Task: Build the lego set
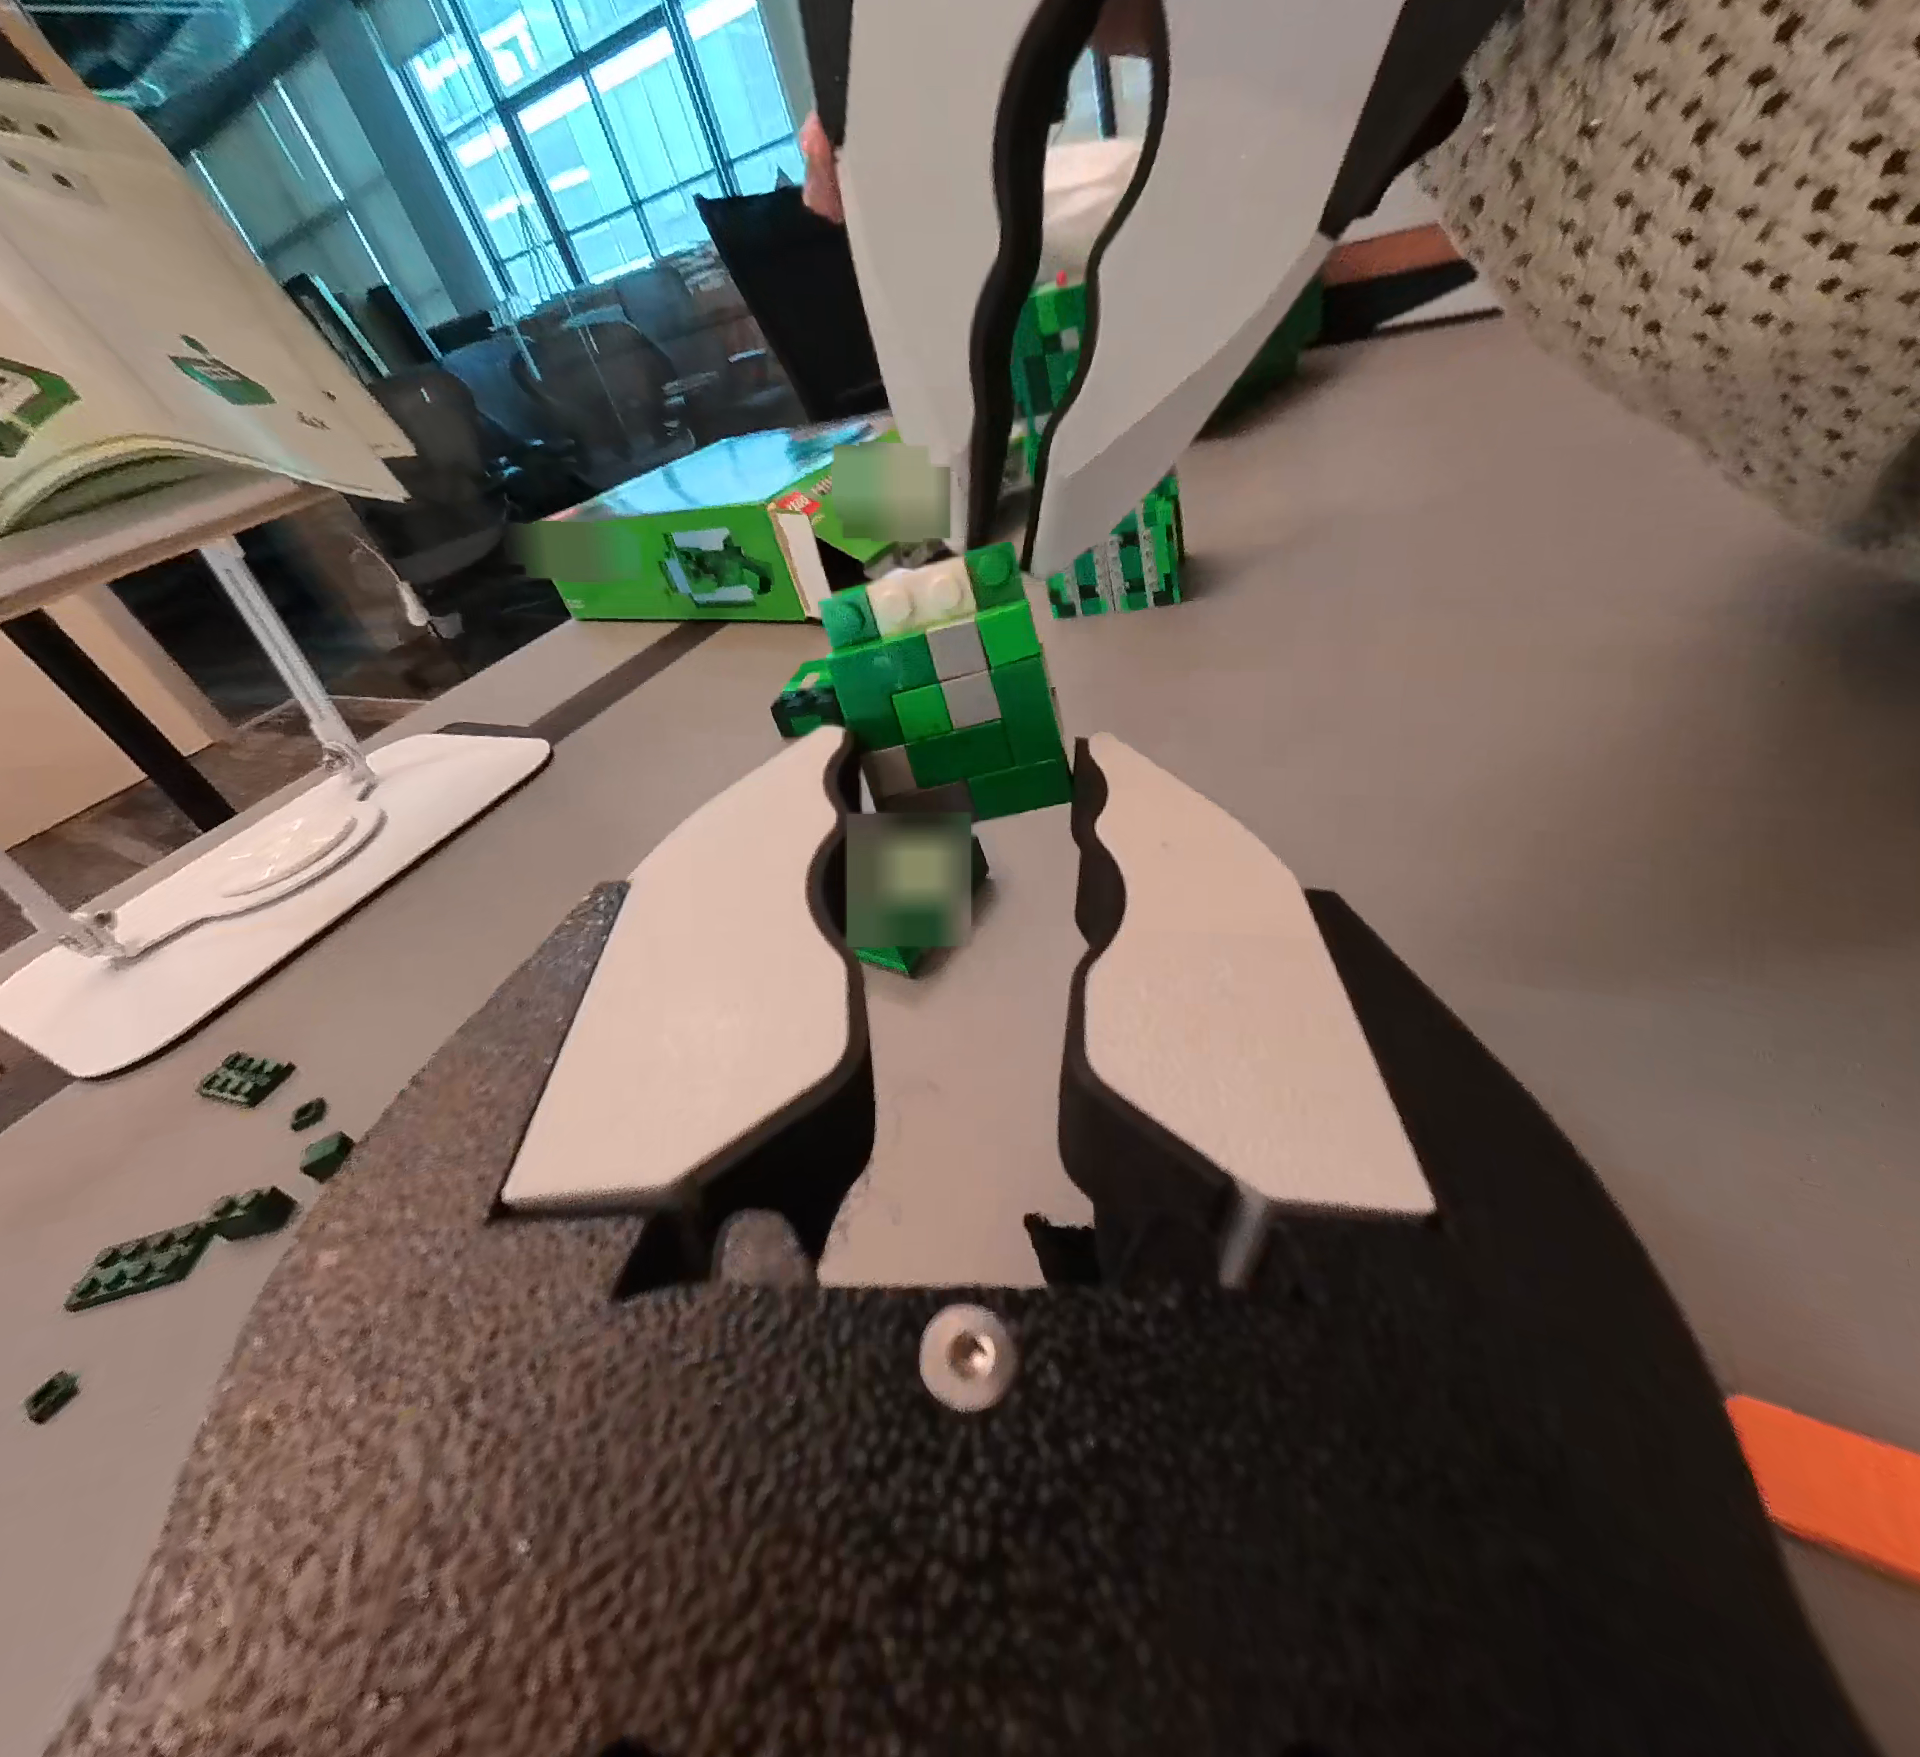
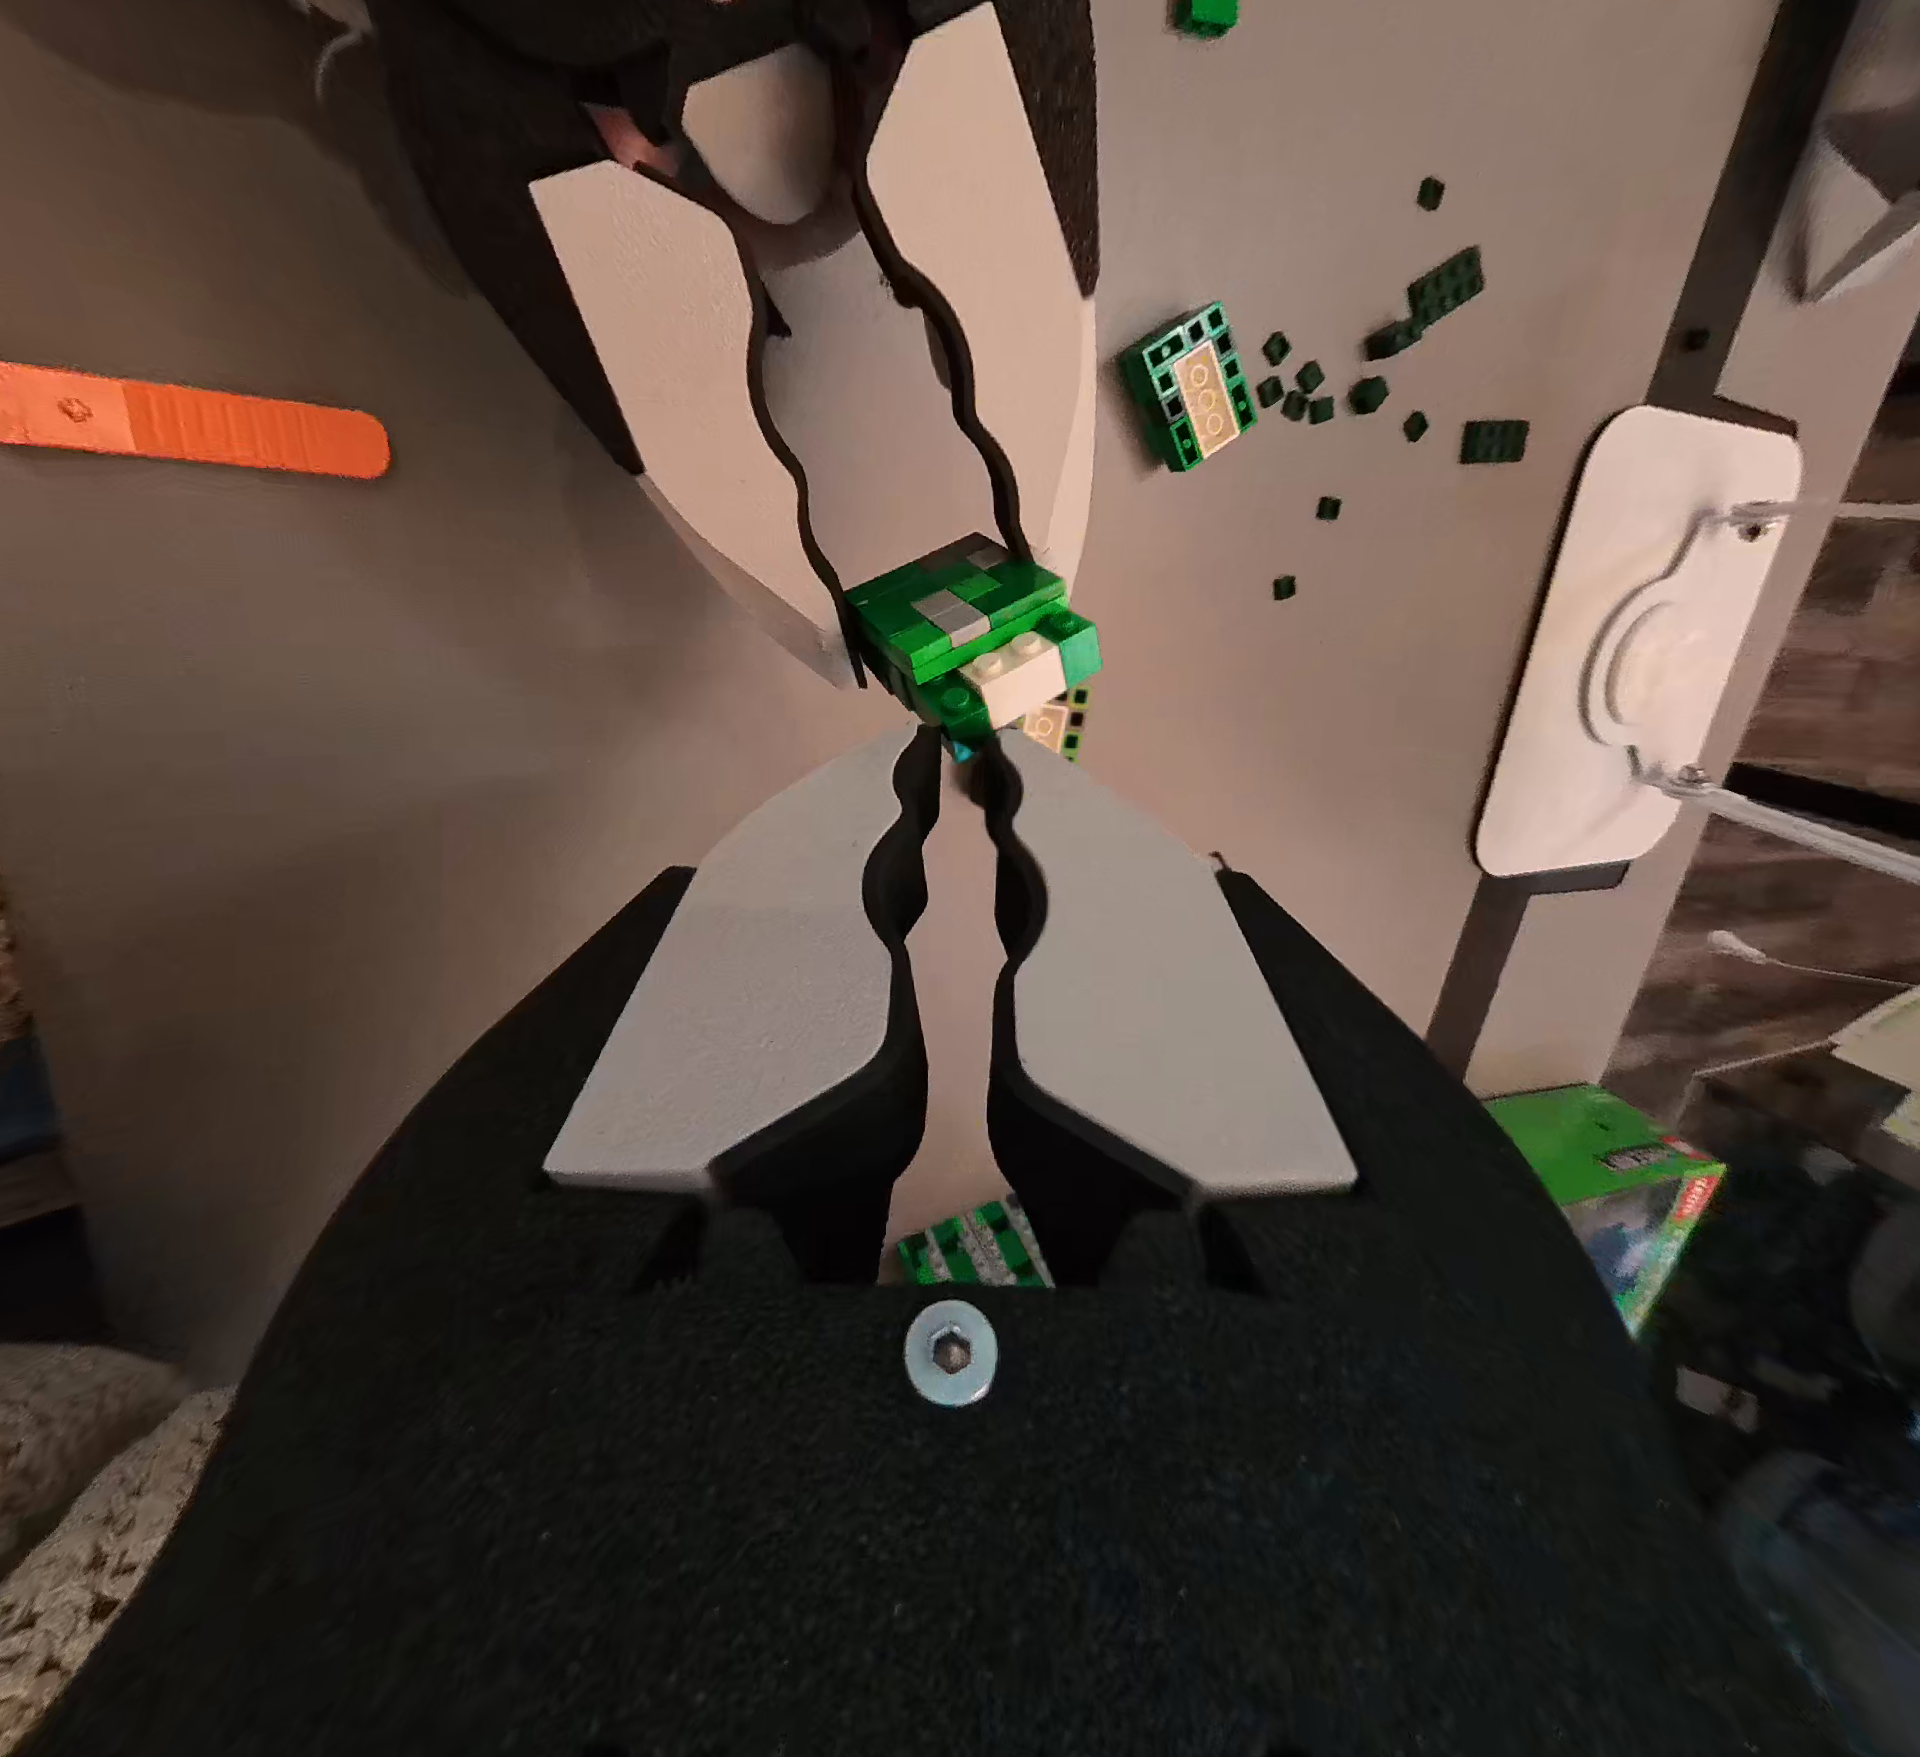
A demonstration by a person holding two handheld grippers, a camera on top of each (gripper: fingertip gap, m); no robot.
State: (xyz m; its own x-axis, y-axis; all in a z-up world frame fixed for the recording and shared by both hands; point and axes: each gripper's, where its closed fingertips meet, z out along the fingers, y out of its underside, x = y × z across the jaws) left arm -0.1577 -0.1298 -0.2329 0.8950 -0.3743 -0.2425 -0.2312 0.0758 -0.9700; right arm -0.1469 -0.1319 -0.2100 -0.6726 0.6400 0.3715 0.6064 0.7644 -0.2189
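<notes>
A green Lego assembly (image 1: 961, 710) with grey tiles and a white brick on top is held above the grey table (image 1: 1455, 772). My left gripper (image 1: 966, 751) is shut on its lower part, one fingertip on each side. In the right wrist view the assembly (image 2: 956, 616) sits between the left gripper's tips (image 2: 943, 611). My right gripper (image 2: 958, 746) is nearly closed, its tips at the assembly's dark green end, pinching a small dark green piece (image 2: 961, 720) there. In the left wrist view the right gripper (image 1: 992, 549) comes down from above onto the assembly's top.
An instruction booklet (image 1: 156, 336) rests on a clear stand with a white base (image 1: 260, 876). The green box (image 1: 707, 564), another green sub-assembly (image 1: 1122, 554), loose dark green pieces (image 2: 1351, 388), a part-built block (image 2: 1190, 388) and an orange tool (image 2: 208, 434) lie on the table. It is some 15 cm from my left tips to the part-built block (image 2: 1190, 388).
</notes>
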